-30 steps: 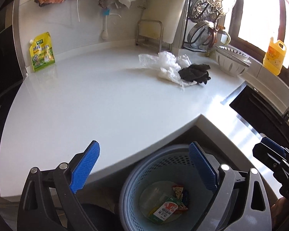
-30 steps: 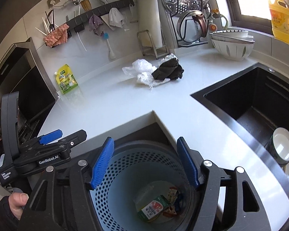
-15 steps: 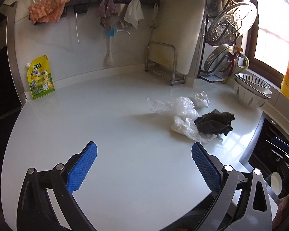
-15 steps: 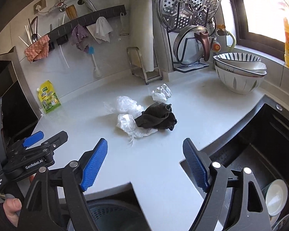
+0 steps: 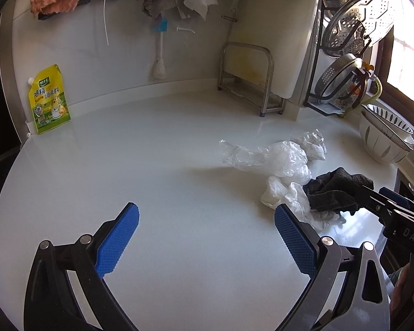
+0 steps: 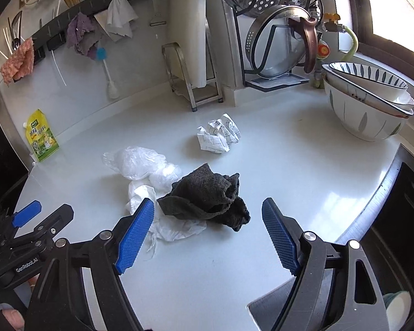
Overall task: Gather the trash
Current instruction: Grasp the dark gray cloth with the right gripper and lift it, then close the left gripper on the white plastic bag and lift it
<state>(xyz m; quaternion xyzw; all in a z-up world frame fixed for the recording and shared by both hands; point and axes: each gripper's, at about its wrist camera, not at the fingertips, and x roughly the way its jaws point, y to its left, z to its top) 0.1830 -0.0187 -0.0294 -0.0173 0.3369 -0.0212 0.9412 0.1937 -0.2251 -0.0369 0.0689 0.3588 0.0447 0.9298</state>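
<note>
Left view: my left claw (image 5: 205, 238) gaped empty, bags (image 5: 278, 165) ahead to its right. Right view: my right claw (image 6: 208, 233) gaped empty too, rag (image 6: 207, 195) just ahead, paper (image 6: 219, 133) beyond. All uncollected, I judged.

Dark rag (image 6: 209, 195) lies crumpled atop white plastic bags (image 6: 143, 165), crumpled paper (image 6: 219, 133) nearby

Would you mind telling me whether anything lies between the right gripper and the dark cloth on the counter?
Nothing visible does: the right gripper is open, with bare counter between its fingertips and the dark cloth just ahead.
</note>
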